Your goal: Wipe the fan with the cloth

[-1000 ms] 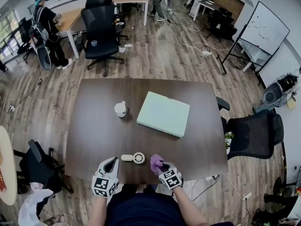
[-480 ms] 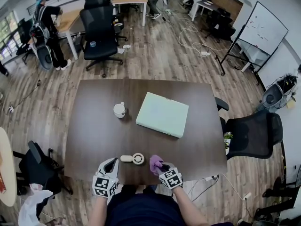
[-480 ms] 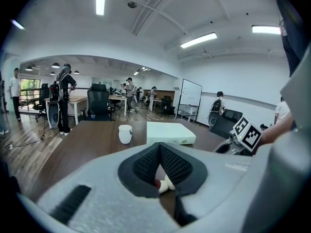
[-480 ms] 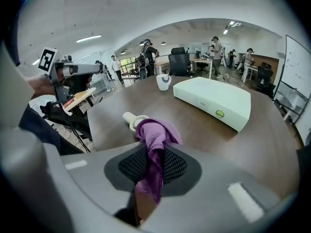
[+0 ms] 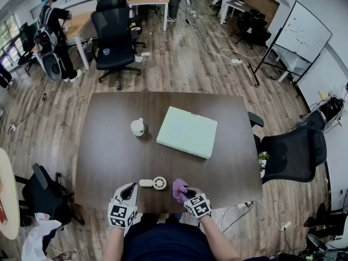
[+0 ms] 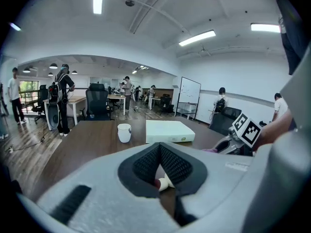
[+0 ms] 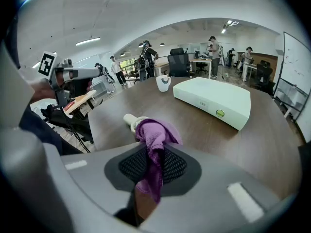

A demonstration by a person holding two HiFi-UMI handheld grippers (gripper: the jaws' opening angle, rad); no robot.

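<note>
A small white hand fan lies flat near the table's front edge, between my two grippers. My right gripper is shut on a purple cloth, which bunches out of the jaws just right of the fan. In the right gripper view the cloth hangs pinched between the pads, with the fan just beyond it. My left gripper sits left of the fan, shut and holding nothing. In the left gripper view a bit of the fan shows below the closed jaws.
A pale green flat box lies mid-table with a white cup to its left. A black office chair stands at the table's right side. People stand at desks in the far room.
</note>
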